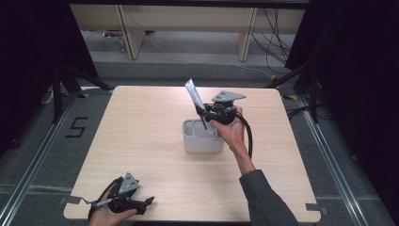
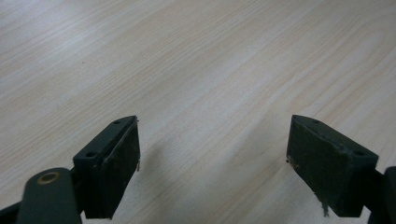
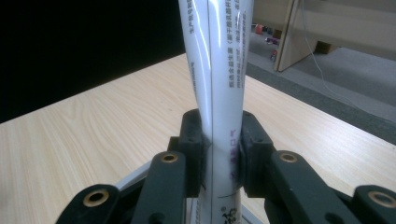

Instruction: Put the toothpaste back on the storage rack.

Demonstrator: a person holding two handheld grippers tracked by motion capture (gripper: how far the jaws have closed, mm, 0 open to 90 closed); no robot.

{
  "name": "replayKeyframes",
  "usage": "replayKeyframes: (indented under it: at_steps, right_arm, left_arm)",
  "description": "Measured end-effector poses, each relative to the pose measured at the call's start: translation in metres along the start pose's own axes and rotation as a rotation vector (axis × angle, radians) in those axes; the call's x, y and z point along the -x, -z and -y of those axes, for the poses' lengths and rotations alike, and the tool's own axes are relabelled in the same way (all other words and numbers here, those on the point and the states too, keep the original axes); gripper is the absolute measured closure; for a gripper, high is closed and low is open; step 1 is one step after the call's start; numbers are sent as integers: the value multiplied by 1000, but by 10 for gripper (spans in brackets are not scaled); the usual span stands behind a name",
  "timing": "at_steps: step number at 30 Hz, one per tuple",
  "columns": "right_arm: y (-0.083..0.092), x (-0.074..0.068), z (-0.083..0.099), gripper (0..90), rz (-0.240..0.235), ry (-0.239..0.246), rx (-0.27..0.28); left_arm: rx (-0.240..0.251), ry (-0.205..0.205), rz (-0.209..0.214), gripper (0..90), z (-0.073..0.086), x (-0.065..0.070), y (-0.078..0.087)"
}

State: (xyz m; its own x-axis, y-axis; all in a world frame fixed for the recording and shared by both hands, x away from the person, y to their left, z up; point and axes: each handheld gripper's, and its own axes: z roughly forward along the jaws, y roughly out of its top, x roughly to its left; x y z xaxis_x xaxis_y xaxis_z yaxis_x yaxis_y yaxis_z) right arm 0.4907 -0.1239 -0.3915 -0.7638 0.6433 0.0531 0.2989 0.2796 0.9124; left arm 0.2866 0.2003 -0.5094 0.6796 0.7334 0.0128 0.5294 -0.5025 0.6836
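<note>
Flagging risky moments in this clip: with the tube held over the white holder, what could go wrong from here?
1. The right gripper pinches the tube near its lower end, so the long tilted top could swing or slip.
2. The tube's foot sits at the holder rim; it might catch a divider and tip the holder.
3. The left gripper rests open, far off, bracing nothing.

Right hand-held gripper [image 1: 205,113]: black body, grey three-cornered plate on top, thick black cable looping from its rear. Its links carry brass-coloured pivot bushings; the jaws are black blocks with small screw holes.

Left hand-held gripper [image 1: 141,203]: same black build, grey three-cornered plate, a thin metal rod at one side. Pads [image 2: 122,161] are dark and flat, scuffed and frayed at the edges.

Right forearm wears a dark grey long sleeve [image 1: 266,200].
</note>
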Motion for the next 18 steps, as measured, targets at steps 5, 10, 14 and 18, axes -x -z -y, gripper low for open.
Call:
replayKeyframes:
  at_steps: [5, 10, 14, 18]
  right_arm:
    - [-4, 0, 4, 747, -4, -14, -3]
    - [-5, 0, 10, 746, 5, -20, -15]
    - [-6, 3, 15, 746, 2, -8, -19]
    - [-6, 2, 19, 745, 4, -31, -25]
  left_arm:
    - [-4, -6, -2, 168, 0, -1, 0]
    - [0, -4, -7, 169, 0, 0, 0]
    - [-3, -4, 0, 169, 0, 0, 0]
    - [-1, -6, -3, 169, 0, 0, 0]
